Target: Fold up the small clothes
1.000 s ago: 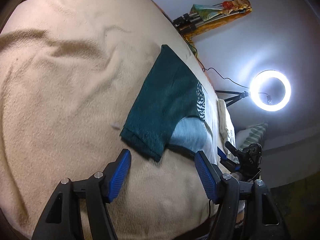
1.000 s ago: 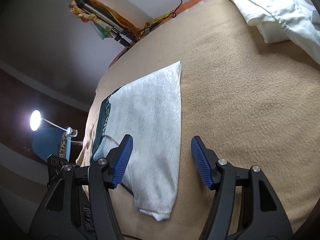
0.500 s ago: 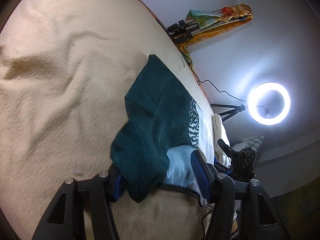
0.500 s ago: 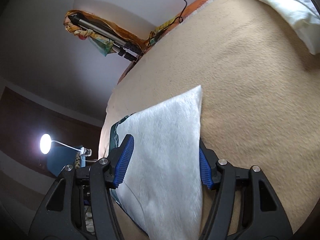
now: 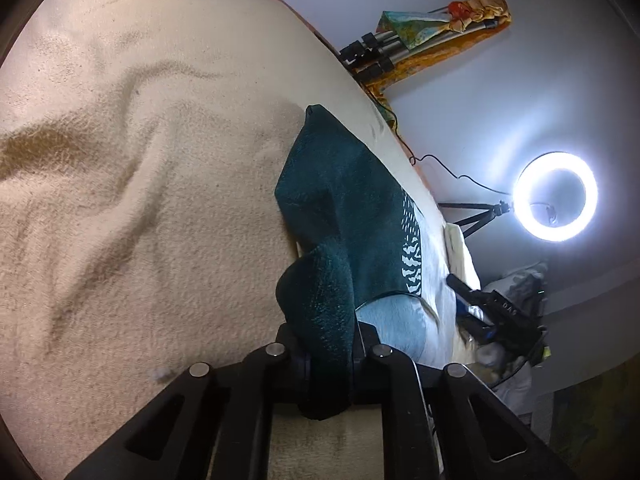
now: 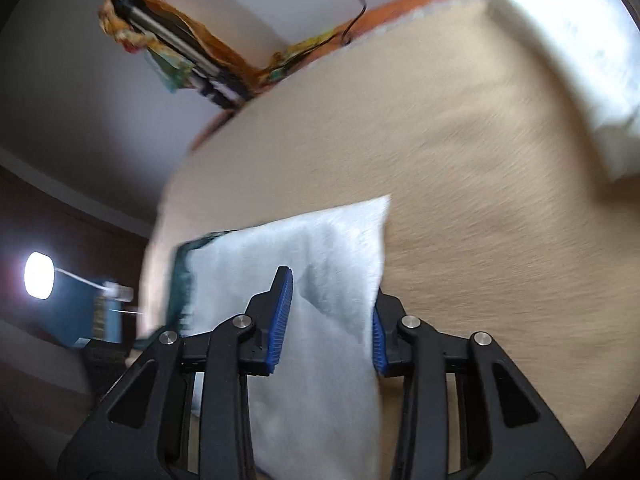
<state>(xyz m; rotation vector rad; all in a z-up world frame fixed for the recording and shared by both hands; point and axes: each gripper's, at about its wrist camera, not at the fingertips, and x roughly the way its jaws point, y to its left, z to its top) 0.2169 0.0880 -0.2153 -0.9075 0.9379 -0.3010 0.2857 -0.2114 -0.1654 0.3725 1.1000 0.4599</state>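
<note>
- Teal fleece fills the middle of the left wrist view: one small garment [image 5: 344, 208], dark teal on this half and white on the other, lies on the beige blanket [image 5: 140, 200] covering the bed.
- The left gripper [image 5: 326, 356] has its jaws pinched tight on a bunched teal sleeve or corner, which is lifted off the blanket and hangs down past the fingers.
- Only the left wrist view shows the garment's teal-and-white patterned band, the wrinkles in the blanket, and the lit ring light [image 5: 556, 196] on its stand.
- The right wrist view is blurred. It shows the garment's [image 6: 304, 280] white half, with just a strip of teal at its left edge.
- The right gripper [image 6: 326, 320] has its two blue pads [image 6: 280, 316] partly closed around a raised fold of white cloth; whether they are actually gripping it I cannot tell.
- Only the right wrist view shows the white pillow [image 6: 572, 56] at the blanket's far right corner.
- Both views catch one folded tripod [image 5: 376, 52] wrapped in orange patterned cloth against the wall.
- Count: one garment, two grippers, one blanket, one pillow, one ring light, one tripod.
</note>
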